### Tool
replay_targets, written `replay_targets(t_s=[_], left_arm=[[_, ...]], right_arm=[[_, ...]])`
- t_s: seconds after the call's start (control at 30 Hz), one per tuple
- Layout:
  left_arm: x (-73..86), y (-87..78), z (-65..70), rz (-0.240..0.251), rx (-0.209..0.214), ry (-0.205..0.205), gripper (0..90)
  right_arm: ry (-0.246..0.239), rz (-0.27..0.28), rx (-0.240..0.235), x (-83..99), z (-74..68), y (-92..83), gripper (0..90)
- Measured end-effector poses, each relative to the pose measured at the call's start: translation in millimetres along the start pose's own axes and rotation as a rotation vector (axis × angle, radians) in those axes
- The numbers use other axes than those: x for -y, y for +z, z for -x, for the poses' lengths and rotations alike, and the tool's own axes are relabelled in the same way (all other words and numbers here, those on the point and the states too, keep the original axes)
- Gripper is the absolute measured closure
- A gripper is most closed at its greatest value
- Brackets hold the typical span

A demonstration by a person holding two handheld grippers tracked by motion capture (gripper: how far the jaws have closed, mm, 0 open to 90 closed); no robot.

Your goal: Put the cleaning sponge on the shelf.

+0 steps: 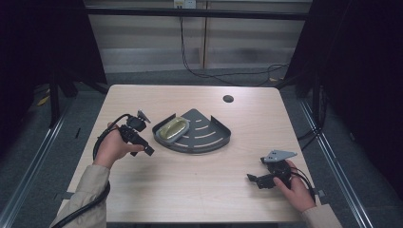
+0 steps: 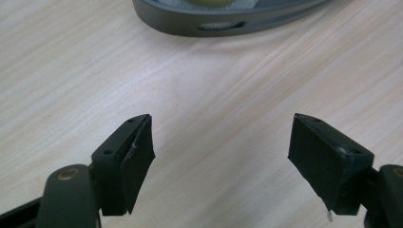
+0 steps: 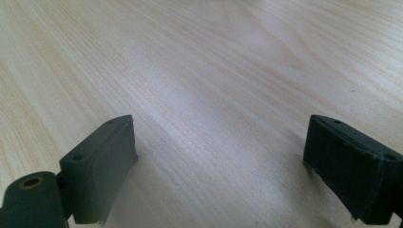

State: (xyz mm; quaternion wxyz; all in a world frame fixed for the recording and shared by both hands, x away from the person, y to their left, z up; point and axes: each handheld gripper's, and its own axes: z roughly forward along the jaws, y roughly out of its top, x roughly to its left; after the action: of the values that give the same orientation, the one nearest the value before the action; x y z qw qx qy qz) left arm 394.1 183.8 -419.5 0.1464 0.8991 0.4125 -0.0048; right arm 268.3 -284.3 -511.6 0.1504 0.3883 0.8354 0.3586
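High view: light wood worktop with a dark grey quarter-round rack sitting near its middle, curved wall toward the near edge, slots in its floor. A yellow-green oval thing in a clear wrapper lies inside the rack at its left end; can't tell what it is. Small dark round hole in the worktop near the far edge, right of centre.

Left gripper sits just beside the rack's left end, toward the worktop's left edge, held in the person's left hand, jaws pointing toward the near-right. Not touching the rack as far as I can see. Left gripper view: jaws spread wide, bare wood between them, nothing gripped; rack wall runs across the top of the frame, well ahead of the tips, with a bit of the wrapped thing above it.

Right gripper is by the near-right corner, well apart from the rack, in the right hand, jaws pointing left along the worktop. Right gripper view: jaws wide apart, empty, low over plain wood.
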Motion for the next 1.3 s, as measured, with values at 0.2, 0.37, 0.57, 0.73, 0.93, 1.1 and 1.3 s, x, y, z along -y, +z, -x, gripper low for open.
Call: replay_targets(t_s=[0.2,0.37,0.57,0.73,0.93,1.1,1.3], left_arm=[[9.9,2.3,3.6,0.011,0.007,0.011,22.9],[18.1,5.5,4.1,0.010,0.004,0.014,22.8],[26.1,11.6,4.1,0.025,0.021,0.013,22.9],[32.7,18.0,5.0,0.037,0.032,0.019,22.9],[42.8,29.3,6.0,0.059,0.057,0.003,22.9],[50.3,34.3,4.8,0.070,0.055,-0.005,22.9],[57.3,37.4,4.6,0.099,0.051,0.017,23.0]], right_arm=[[0.002,0.000,0.000,-0.1,-0.1,0.0,10.0],[0.001,0.000,0.001,0.0,-0.1,0.0,10.0],[0.001,0.001,0.000,0.0,-0.1,0.0,10.0],[0.000,0.001,0.000,0.0,0.0,0.1,10.0],[0.000,0.001,0.001,0.0,0.0,0.1,10.0],[0.001,0.000,0.002,0.0,-0.1,0.0,10.0],[0.001,0.000,0.002,-0.1,-0.1,0.0,10.0]])
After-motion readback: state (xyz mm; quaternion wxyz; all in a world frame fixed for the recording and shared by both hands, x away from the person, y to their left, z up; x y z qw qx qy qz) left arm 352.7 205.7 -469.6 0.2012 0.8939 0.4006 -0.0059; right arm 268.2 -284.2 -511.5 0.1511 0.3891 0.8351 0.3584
